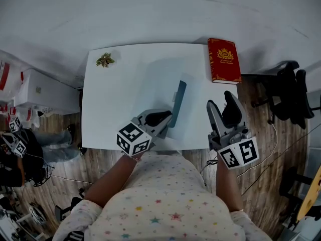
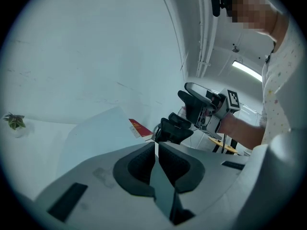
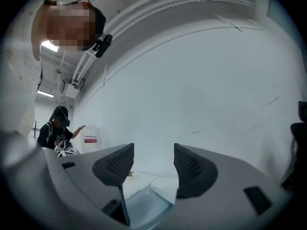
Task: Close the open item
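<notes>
A thin laptop-like item stands open on the white table point(image 1: 115, 109). Its dark teal lid point(image 1: 178, 102) rises edge-on beside a pale blue panel point(image 1: 158, 82). My left gripper point(image 1: 167, 118) is at the lid's near end, shut on it. In the left gripper view the thin dark lid point(image 2: 160, 186) sits pinched between the jaws of the left gripper point(image 2: 157, 150). My right gripper point(image 1: 220, 102) hovers open at the table's right edge, apart from the lid. In the right gripper view, the right gripper point(image 3: 153, 164) holds nothing; the lid edge point(image 3: 123, 202) and pale panel point(image 3: 148, 205) lie below it.
A red book point(image 1: 223, 60) lies at the table's far right corner and a small plant sprig point(image 1: 105, 60) at the far left. A black office chair point(image 1: 288, 92) stands right of the table, white boxes point(image 1: 45, 92) to the left. A person point(image 3: 60, 133) stands in the background.
</notes>
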